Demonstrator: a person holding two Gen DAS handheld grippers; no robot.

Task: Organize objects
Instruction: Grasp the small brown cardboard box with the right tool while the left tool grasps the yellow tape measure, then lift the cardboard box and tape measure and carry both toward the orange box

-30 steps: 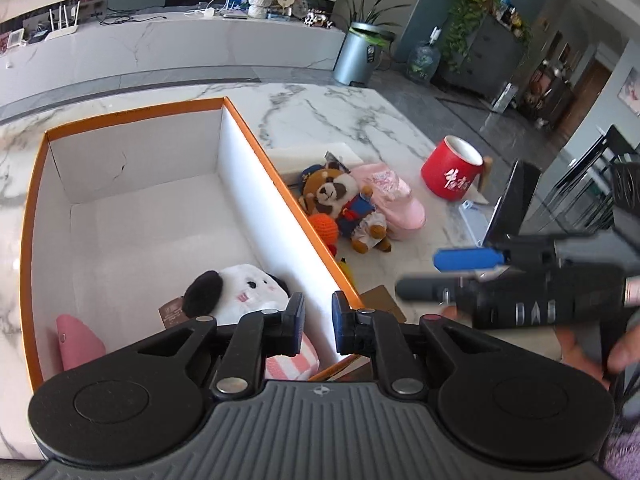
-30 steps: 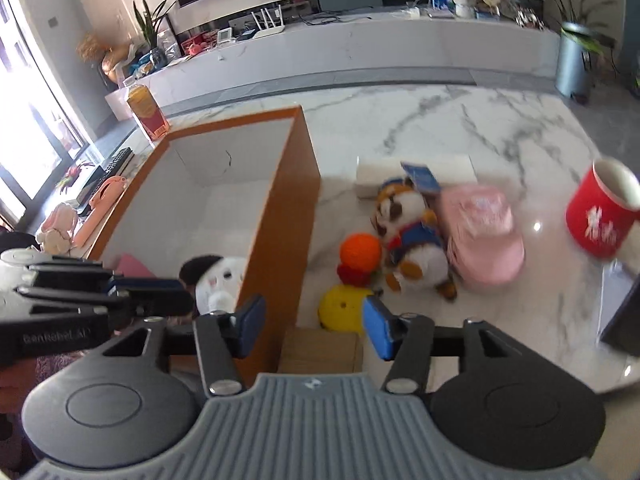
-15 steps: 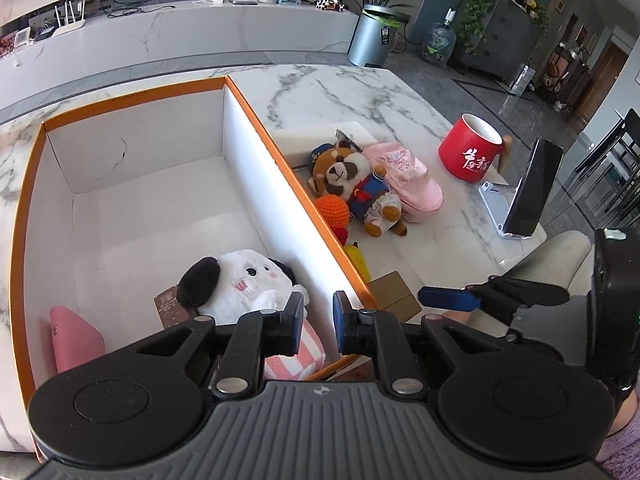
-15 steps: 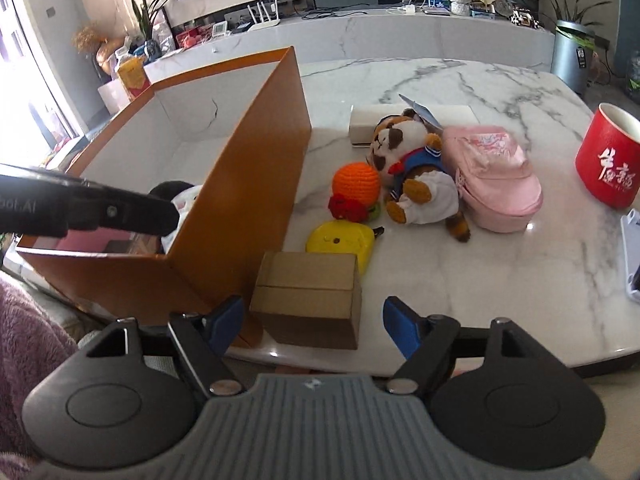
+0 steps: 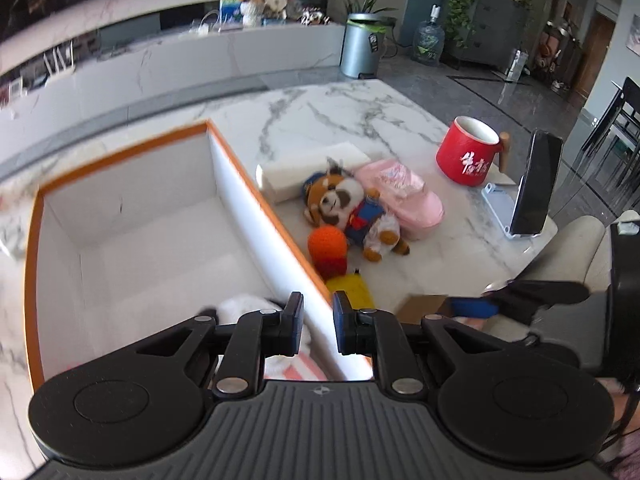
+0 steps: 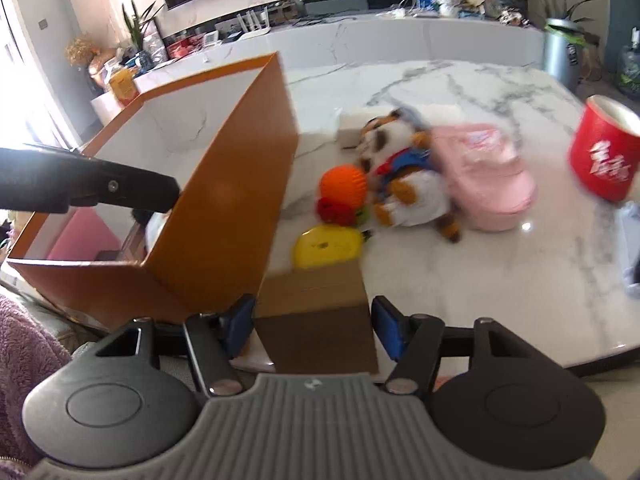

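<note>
Right now the right tongs [image 6: 312,326], closing, straddle the carton [image 6: 320,312] at the desk [image 6: 500,280] edge without clearly clamping it, so it may slip or topple off, while the left tongs [image 5: 318,328] hang shut, empty, over the bin [image 5: 256,216] wall.

My right gripper [image 6: 312,326] has just been closing, its jaws either side of the cardboard box [image 6: 316,312] at the worktop [image 6: 500,280] edge; contact unclear. Orange bin [image 6: 224,200] stands just left, yellow toy [image 6: 326,246] behind.
</note>
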